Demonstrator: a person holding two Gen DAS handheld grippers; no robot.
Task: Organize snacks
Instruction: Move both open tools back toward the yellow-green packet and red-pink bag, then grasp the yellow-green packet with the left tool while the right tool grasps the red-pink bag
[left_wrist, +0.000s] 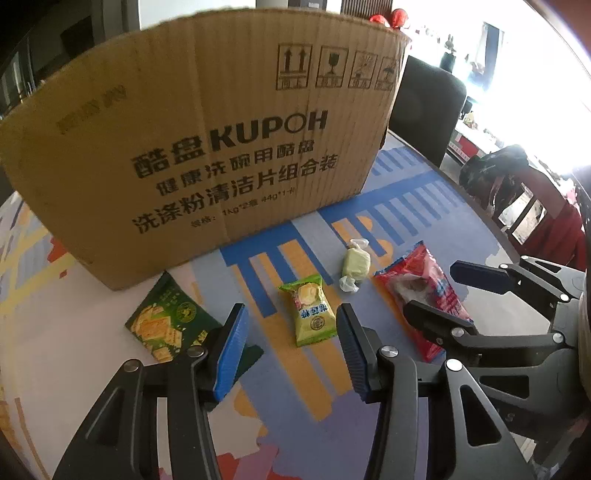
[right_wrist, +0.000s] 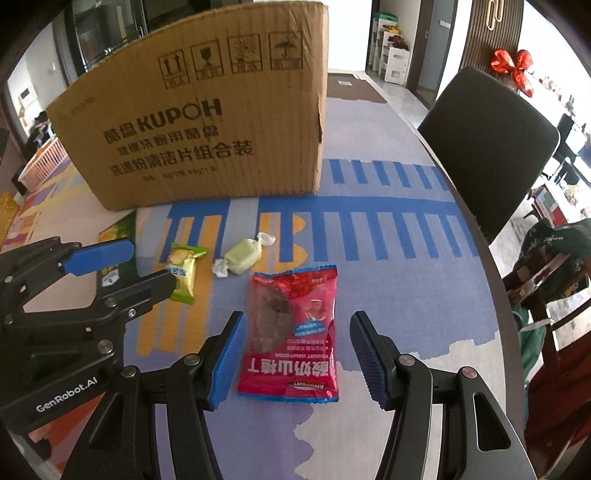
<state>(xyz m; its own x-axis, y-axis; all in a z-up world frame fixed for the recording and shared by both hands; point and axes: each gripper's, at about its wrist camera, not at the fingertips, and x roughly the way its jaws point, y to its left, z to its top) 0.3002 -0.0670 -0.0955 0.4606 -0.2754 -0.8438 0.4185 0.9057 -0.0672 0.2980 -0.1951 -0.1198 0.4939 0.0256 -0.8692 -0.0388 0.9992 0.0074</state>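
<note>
Several snacks lie on the patterned table in front of a brown KUPOH cardboard box (left_wrist: 207, 147) (right_wrist: 207, 125). A dark green cracker pack (left_wrist: 166, 321) lies at the left, a light green pastry packet (left_wrist: 310, 314) (right_wrist: 183, 271) in the middle, a pale green twist-wrapped candy (left_wrist: 355, 264) (right_wrist: 243, 255) beyond it, and a red yogurt hawthorn bag (left_wrist: 421, 295) (right_wrist: 293, 332) at the right. My left gripper (left_wrist: 291, 350) is open and empty just short of the light green packet. My right gripper (right_wrist: 297, 352) is open, its jaws on either side of the red bag.
The round table's edge (right_wrist: 480, 236) curves along the right. A black chair (right_wrist: 491, 147) stands behind it, and a second chair with a dark bundle (right_wrist: 554, 262) further right. A pink basket (right_wrist: 44, 158) sits left of the box.
</note>
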